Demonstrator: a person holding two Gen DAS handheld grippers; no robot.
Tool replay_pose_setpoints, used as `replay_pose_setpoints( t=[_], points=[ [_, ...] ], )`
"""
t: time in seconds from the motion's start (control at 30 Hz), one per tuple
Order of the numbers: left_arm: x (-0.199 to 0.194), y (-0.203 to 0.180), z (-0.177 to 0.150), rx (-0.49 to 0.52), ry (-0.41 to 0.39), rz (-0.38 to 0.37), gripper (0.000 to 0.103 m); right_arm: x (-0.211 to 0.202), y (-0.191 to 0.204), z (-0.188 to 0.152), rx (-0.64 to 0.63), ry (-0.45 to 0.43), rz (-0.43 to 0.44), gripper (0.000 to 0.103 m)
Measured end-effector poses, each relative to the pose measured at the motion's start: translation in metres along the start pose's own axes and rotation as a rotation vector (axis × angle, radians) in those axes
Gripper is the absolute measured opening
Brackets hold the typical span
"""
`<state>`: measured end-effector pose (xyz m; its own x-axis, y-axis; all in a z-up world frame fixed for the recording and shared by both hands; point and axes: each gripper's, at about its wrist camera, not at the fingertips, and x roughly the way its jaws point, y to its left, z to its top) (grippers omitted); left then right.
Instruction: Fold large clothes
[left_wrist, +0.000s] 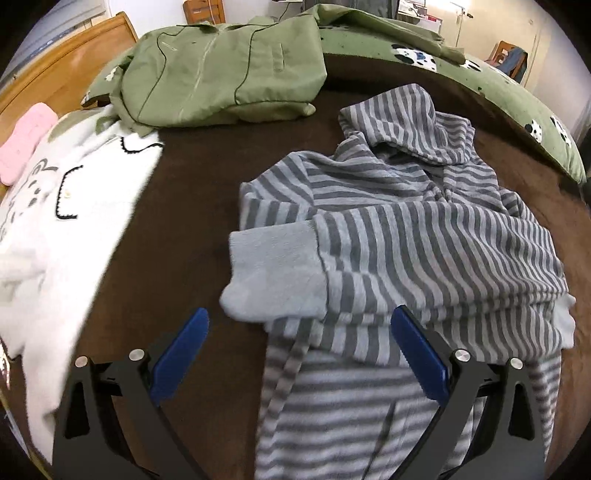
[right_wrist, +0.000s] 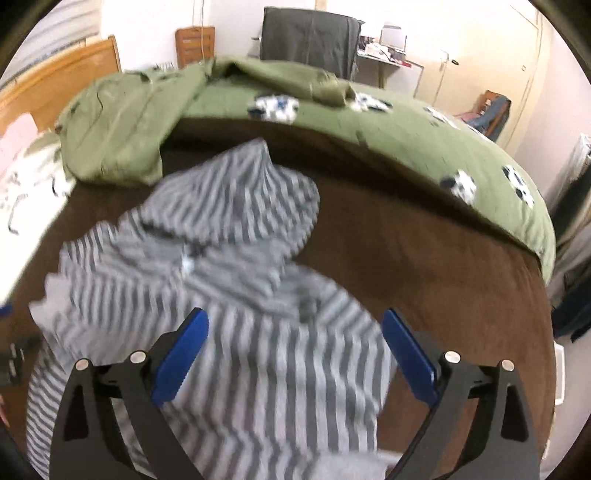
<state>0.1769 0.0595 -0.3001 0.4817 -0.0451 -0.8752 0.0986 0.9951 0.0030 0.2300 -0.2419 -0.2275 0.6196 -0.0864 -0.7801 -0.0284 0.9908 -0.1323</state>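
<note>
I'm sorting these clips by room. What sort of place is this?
Most likely a bedroom: clothes lie on a bed with a brown sheet, a green quilt bunched along its far edge and a wooden headboard.

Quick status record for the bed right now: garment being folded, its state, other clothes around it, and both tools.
garment: grey striped hoodie, lying on the brown bed cover
state: partly folded, a sleeve with its plain grey cuff laid across the body, hood at the far end
other clothes: green garment folded beyond it; white garment on the left
left tool: open, holding nothing, above the hoodie's near part
right tool: open, holding nothing, above the hoodie; view blurred
</note>
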Motion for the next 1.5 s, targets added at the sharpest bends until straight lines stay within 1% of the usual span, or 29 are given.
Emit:
replay_pose_setpoints(
  t=[0.07,0.17,0.23,0.3,0.37,0.43,0.5,0.6,0.67,0.73,0.83,0.9,1.0,1.07,1.1,1.13,1.17,1.2,1.27,1.33,1.4,1.5],
  points=[
    [-0.007,0.007,-0.003,-0.032,0.008,-0.004,0.097,0.011,0.003,0.03,-0.04,-0.017,0.023,0.095],
    [-0.012,0.017,-0.006,-0.085,0.024,0.004,0.097,0.028,0.01,0.063,-0.1,-0.038,0.043,0.095],
    [-0.016,0.029,-0.007,-0.145,0.036,0.014,0.097,0.048,0.015,0.089,-0.134,-0.035,0.089,0.095],
    [-0.019,0.04,-0.008,-0.207,0.056,0.017,0.097,0.069,0.022,0.11,-0.175,-0.03,0.117,0.095],
    [-0.02,0.048,-0.008,-0.246,0.066,0.032,0.097,0.09,0.028,0.126,-0.215,-0.02,0.131,0.096],
    [-0.022,0.054,-0.008,-0.288,0.06,0.049,0.097,0.119,0.033,0.145,-0.248,0.0,0.135,0.096],
    [-0.022,0.058,-0.009,-0.342,0.059,0.044,0.097,0.144,0.034,0.158,-0.254,0.018,0.136,0.096],
    [-0.022,0.062,-0.011,-0.403,0.053,0.085,0.097,0.175,0.031,0.174,-0.237,0.032,0.135,0.096],
    [-0.021,0.062,-0.011,-0.419,0.054,0.119,0.097,0.192,0.031,0.181,-0.227,0.038,0.138,0.096],
    [-0.019,0.062,-0.009,-0.422,0.067,0.137,0.097,0.209,0.03,0.187,-0.218,0.05,0.143,0.096],
    [-0.014,0.057,-0.007,-0.402,0.08,0.159,0.097,0.229,0.033,0.193,-0.224,0.051,0.141,0.096],
    [-0.009,0.052,-0.004,-0.374,0.1,0.16,0.097,0.243,0.035,0.196,-0.203,0.067,0.159,0.096],
    [-0.002,0.042,0.001,-0.329,0.11,0.15,0.097,0.261,0.039,0.196,-0.193,0.098,0.173,0.092],
    [0.001,0.036,0.004,-0.303,0.107,0.152,0.097,0.274,0.042,0.194,-0.201,0.131,0.174,0.088],
    [0.003,0.032,0.006,-0.29,0.104,0.151,0.097,0.282,0.043,0.191,-0.209,0.158,0.172,0.081],
    [0.005,0.03,0.007,-0.284,0.101,0.146,0.097,0.288,0.044,0.188,-0.216,0.185,0.181,0.064],
    [0.006,0.028,0.008,-0.282,0.101,0.139,0.097,0.293,0.045,0.186,-0.216,0.208,0.207,0.055],
    [0.008,0.026,0.008,-0.282,0.103,0.132,0.097,0.296,0.047,0.183,-0.217,0.228,0.214,0.046],
    [0.011,0.024,0.007,-0.286,0.112,0.116,0.097,0.292,0.053,0.179,-0.243,0.205,0.186,0.038],
    [0.014,0.023,0.005,-0.298,0.13,0.102,0.097,0.288,0.059,0.177,-0.269,0.195,0.161,0.018],
    [0.014,0.023,0.004,-0.302,0.133,0.1,0.097,0.28,0.064,0.176,-0.293,0.183,0.152,0.012],
    [0.009,0.025,0.004,-0.298,0.132,0.109,0.097,0.258,0.064,0.175,-0.29,0.144,0.151,0.01]
  ],
)
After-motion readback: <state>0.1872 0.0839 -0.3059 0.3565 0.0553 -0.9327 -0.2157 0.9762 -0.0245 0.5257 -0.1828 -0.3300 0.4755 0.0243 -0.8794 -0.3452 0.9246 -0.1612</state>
